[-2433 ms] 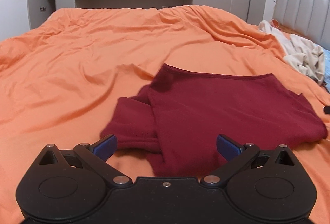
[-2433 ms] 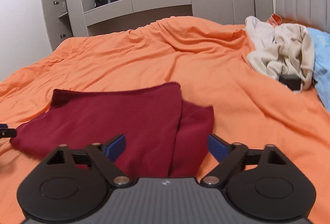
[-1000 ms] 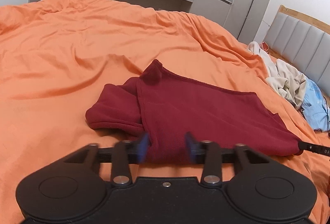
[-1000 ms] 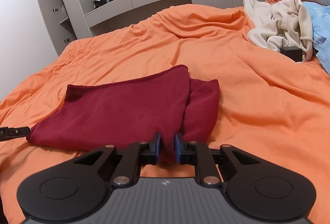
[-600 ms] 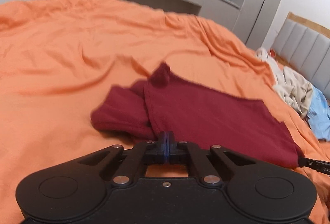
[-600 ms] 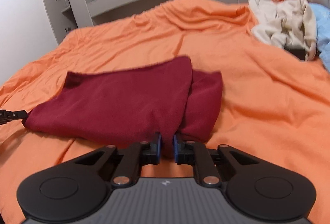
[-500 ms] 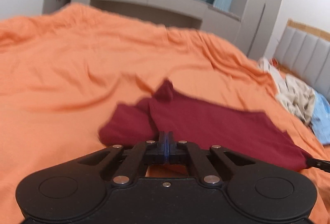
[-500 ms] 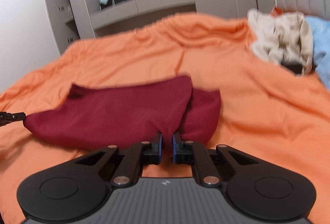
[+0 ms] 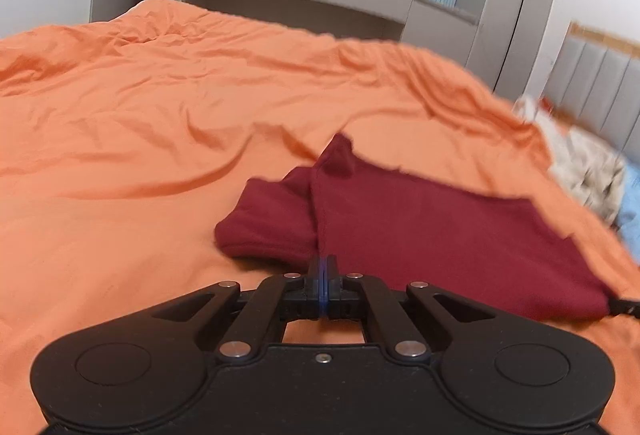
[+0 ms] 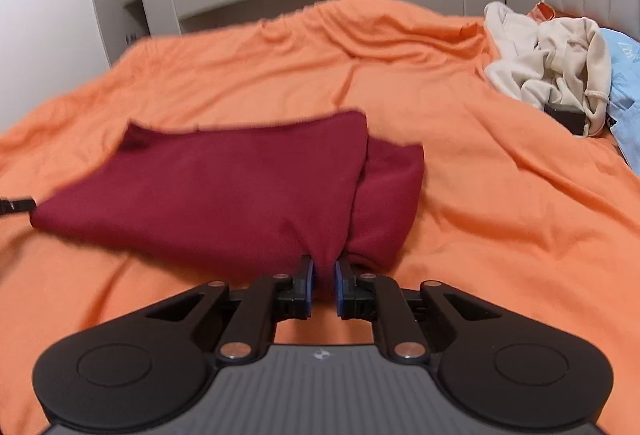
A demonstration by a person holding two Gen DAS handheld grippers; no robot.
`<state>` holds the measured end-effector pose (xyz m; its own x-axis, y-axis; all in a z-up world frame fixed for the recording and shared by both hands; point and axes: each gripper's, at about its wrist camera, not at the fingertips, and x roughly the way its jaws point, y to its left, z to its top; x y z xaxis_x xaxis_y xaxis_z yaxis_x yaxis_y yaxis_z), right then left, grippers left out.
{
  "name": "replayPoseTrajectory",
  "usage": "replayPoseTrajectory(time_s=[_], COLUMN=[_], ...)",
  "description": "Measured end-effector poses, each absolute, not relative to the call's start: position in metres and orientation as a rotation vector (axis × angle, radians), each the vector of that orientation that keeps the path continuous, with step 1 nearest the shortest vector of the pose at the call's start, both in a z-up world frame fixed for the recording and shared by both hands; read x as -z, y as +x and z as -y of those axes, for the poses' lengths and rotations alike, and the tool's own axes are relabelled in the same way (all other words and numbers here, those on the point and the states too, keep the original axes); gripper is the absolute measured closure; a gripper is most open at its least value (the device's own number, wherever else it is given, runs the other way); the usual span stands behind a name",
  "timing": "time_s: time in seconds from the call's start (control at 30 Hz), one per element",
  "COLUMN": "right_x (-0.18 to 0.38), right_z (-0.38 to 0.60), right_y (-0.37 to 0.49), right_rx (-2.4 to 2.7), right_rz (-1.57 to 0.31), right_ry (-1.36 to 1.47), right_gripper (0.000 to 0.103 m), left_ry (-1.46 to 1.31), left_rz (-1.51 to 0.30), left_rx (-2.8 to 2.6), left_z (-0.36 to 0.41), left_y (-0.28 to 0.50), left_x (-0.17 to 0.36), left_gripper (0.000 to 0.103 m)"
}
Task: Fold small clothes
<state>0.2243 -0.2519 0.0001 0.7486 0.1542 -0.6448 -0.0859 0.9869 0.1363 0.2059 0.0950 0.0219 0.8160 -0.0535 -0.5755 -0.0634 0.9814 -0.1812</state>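
Gripping the near hem of the dark red knit garment at lower centre on the orange bedspread, the left gripper and right gripper have just clamped shut from wide open, ready to lift a fold.

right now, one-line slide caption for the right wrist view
Right gripper pinches the near edge of a dark red garment on an orange bedspread.
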Motion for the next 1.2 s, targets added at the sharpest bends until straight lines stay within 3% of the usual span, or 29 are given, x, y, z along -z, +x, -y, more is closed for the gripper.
replayPoseTrajectory(time_s=[0.3,0.37,0.43,0.5,0.53,0.57,0.6,0.63,0.67,0.8,0.97,1.2], right_x=[0.006,0.003,-0.001,-0.006,-0.008,-0.010,-0.014,-0.017,-0.020,-0.026,-0.029,-0.021], right_z=[0.240,0.242,0.245,0.248,0.249,0.250,0.251,0.250,0.248,0.238,0.219,0.188], right_y=[0.213,0.212,0.211,0.208,0.206,0.204,0.203,0.201,0.200,0.207,0.222,0.256], right_rx=[-0.083,-0.066,-0.034,-0.006,-0.001,0.002,-0.003,-0.007,-0.008,-0.032,-0.081,-0.152], right_rz=[-0.726,-0.715,-0.699,-0.681,-0.671,-0.650,-0.626,-0.603,-0.576,-0.526,-0.510,-0.534], right_ry=[-0.025,-0.029,-0.039,-0.042,-0.034,-0.024,-0.022,-0.024,-0.030,-0.033,-0.073,-0.082], right_gripper=[0.085,0.076,0.051,0.039,0.030,0.023,0.008,0.000,0.000,0.000,0.000,0.000], left_ry=[-0.178,-0.186,-0.205,-0.217,-0.218,-0.218,-0.217,-0.218,-0.219,-0.261,-0.446,-0.478], left_rz=[-0.655,-0.653,-0.661,-0.663,-0.660,-0.656,-0.645,-0.630,-0.614,-0.601,-0.678,-0.697], left_rx=[-0.002,0.006,0.021,0.028,0.028,0.030,0.032,0.035,0.044,0.106,0.171,0.116], left_z=[-0.095,-0.095,-0.096,-0.096,-0.095,-0.094,-0.093,-0.091,-0.090,-0.087,-0.092,-0.088], left_y=[0.208,0.207,0.207,0.204,0.202,0.199,0.195,0.191,0.186,0.174,0.181,0.209], left_x=[-0.015,-0.016,-0.017,-0.019,-0.020,-0.021,-0.023,-0.026,-0.028,-0.030,-0.012,0.004], left_gripper=[0.103,0.103,0.097,0.075,0.068,0.049,0.028,0.019,0.009,0.001,0.001,0.001])
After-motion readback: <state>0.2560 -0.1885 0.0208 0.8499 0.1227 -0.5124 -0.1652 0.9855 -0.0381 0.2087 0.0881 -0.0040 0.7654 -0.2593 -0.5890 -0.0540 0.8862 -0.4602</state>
